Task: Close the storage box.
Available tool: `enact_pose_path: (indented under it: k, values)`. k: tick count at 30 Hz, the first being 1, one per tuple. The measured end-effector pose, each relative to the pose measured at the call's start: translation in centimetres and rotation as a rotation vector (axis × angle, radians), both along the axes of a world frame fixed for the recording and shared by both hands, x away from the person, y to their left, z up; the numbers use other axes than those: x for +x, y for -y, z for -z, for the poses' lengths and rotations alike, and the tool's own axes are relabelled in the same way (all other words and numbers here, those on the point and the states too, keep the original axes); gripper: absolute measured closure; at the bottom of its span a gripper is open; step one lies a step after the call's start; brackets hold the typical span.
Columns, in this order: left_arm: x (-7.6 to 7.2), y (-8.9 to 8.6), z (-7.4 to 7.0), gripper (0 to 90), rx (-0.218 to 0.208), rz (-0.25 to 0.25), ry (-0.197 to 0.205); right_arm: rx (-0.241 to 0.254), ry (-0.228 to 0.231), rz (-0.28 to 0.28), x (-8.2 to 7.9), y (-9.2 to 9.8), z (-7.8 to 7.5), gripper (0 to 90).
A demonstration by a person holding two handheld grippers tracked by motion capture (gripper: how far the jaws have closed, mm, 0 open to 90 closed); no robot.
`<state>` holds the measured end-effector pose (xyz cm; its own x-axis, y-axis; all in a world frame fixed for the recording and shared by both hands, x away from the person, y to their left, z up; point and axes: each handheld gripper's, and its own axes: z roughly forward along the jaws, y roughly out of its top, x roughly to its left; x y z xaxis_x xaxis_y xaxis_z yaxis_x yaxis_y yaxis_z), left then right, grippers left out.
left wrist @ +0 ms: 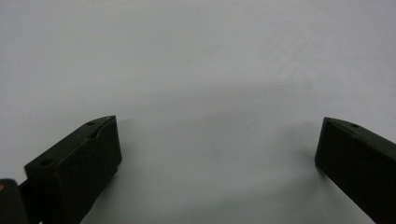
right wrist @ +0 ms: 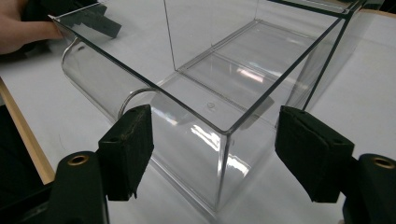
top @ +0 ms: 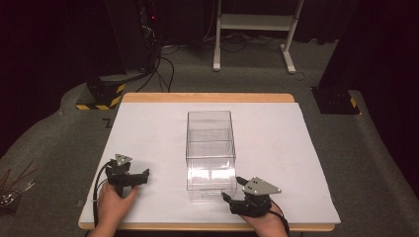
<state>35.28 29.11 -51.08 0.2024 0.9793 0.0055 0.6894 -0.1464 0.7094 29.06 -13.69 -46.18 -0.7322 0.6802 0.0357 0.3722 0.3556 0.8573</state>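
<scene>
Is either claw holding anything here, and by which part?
Nothing is held. The left claw is open over bare white table cover; the right claw is open, facing a corner of the clear plastic box.

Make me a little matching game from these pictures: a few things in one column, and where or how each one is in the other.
Things:
1. clear box
2. left gripper
3. right gripper
4. white mat

Descriptions:
A. open, over bare mat left of the box
B. covers the tabletop
C. open, at the box's near right corner
D. empty, mid-table

Pairs: 1-D, 2-A, 3-C, 4-B
</scene>
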Motion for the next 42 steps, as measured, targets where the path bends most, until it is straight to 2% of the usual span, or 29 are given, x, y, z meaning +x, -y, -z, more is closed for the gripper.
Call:
enact_pose_path:
  k: [5,15,42]
  values:
    - [0.0,0.0,0.0,0.7,0.001,0.001,-0.001,-0.023,0.012,0.011,0.2,-0.2,0.0,26.4]
    - [0.0,0.0,0.0,0.7,0.000,0.000,0.000,-0.038,0.017,0.045,1.0,-0.8,-0.1,24.2]
    - [0.0,0.0,0.0,0.7,0.000,0.000,0.000,-0.036,0.020,0.112,3.8,-1.2,0.0,22.1]
